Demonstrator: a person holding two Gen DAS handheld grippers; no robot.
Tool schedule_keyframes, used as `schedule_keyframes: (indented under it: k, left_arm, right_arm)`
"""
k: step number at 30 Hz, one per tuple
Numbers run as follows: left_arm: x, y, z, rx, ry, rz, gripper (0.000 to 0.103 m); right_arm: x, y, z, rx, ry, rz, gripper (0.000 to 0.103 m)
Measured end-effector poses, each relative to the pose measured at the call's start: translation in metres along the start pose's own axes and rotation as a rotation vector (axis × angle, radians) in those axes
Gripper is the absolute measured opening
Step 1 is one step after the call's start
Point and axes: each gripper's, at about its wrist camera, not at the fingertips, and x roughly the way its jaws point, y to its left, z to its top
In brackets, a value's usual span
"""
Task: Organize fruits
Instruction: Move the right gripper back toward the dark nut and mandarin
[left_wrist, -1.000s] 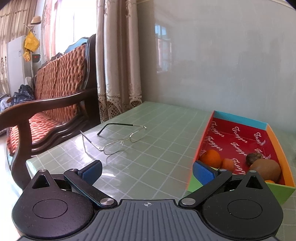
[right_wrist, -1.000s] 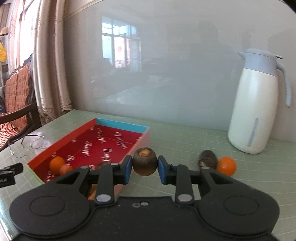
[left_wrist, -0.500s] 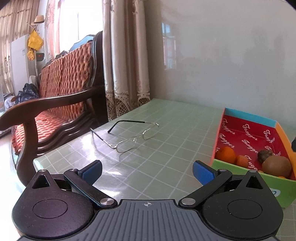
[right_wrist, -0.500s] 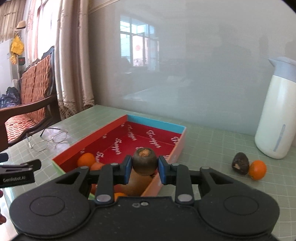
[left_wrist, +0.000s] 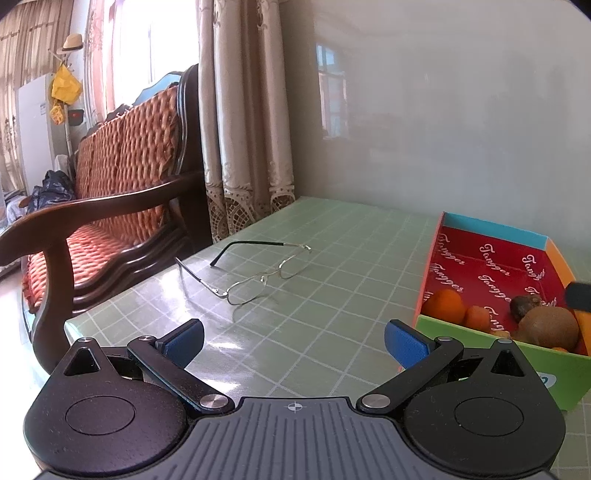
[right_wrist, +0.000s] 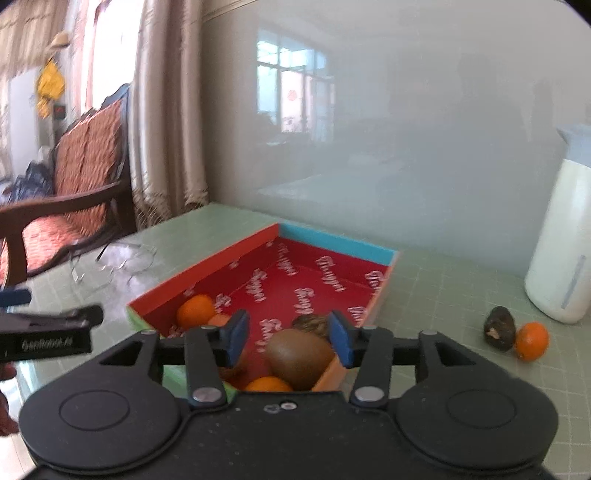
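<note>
A red-lined box (right_wrist: 332, 247) with coloured walls sits on the green table. It holds a brown kiwi (right_wrist: 299, 356), small oranges (right_wrist: 195, 310) and a dark wrinkled fruit (right_wrist: 312, 323). My right gripper (right_wrist: 290, 334) is open and empty, just above the box's near end and the kiwi. A dark fruit (right_wrist: 499, 328) and an orange (right_wrist: 532, 340) lie on the table to the right. My left gripper (left_wrist: 293, 339) is open and empty over the table, left of the box (left_wrist: 491, 229), where the kiwi (left_wrist: 548, 326) and oranges (left_wrist: 445, 304) show.
A pair of glasses (left_wrist: 255, 275) lies on the table left of the box. A white thermos jug (right_wrist: 561, 236) stands at the right. A wooden sofa (left_wrist: 110, 206) and curtains stand beyond the table's left edge. A wall runs behind the table.
My right gripper moved left over the box and opened, letting go of the dark round fruit it held. The left gripper drifted left, staying open.
</note>
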Motion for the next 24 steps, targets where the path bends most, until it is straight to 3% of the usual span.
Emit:
schedule_keyframes:
  k: [10,24]
  left_arm:
    - [-0.003,-0.006,0.001,0.005,-0.006,-0.007,0.103]
    - [-0.013,-0.032,0.005,0.019,-0.027,-0.050,0.103]
  right_arm:
    - [-0.013,-0.059,0.001,0.162,-0.013,-0.076,0.050]
    - [-0.060,-0.159,-0.012,0.373,-0.069,-0.254,0.055]
